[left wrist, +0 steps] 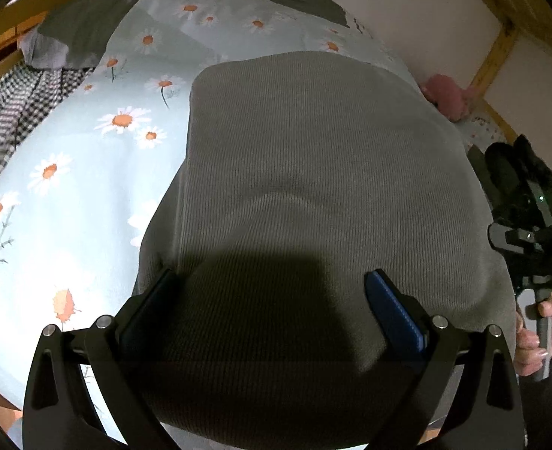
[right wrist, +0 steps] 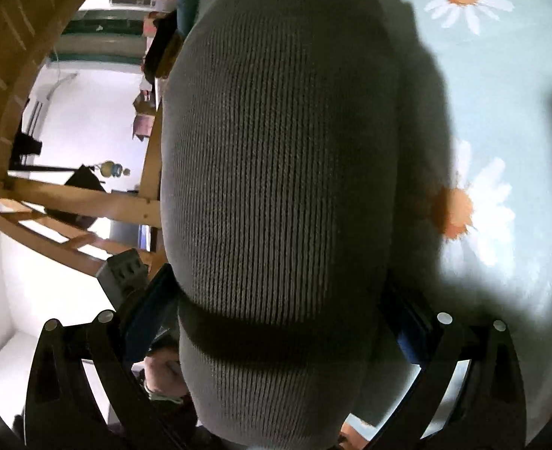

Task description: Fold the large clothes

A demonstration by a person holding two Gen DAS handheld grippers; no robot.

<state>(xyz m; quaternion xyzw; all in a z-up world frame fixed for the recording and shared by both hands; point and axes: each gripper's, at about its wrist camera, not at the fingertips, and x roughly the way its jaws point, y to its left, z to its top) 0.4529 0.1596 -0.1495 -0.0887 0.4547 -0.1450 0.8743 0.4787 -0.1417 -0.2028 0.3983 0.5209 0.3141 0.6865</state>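
A grey ribbed knit garment [left wrist: 313,157] lies folded into a thick block on a light blue daisy-print bed sheet [left wrist: 69,187]. My left gripper [left wrist: 272,300] is open, its fingers wide apart just above the garment's near edge. My right gripper [right wrist: 276,307] is open too, its fingers straddling the garment [right wrist: 276,150] from one end, held sideways. The right gripper's body and the hand that holds it show at the right edge of the left wrist view [left wrist: 530,225].
A wooden bed frame [left wrist: 500,37] runs along the white wall at the right. A black-and-white checked cloth [left wrist: 9,112] and a dark grey pillow [left wrist: 88,30] lie at the far left. A pink soft toy [left wrist: 448,93] sits by the frame.
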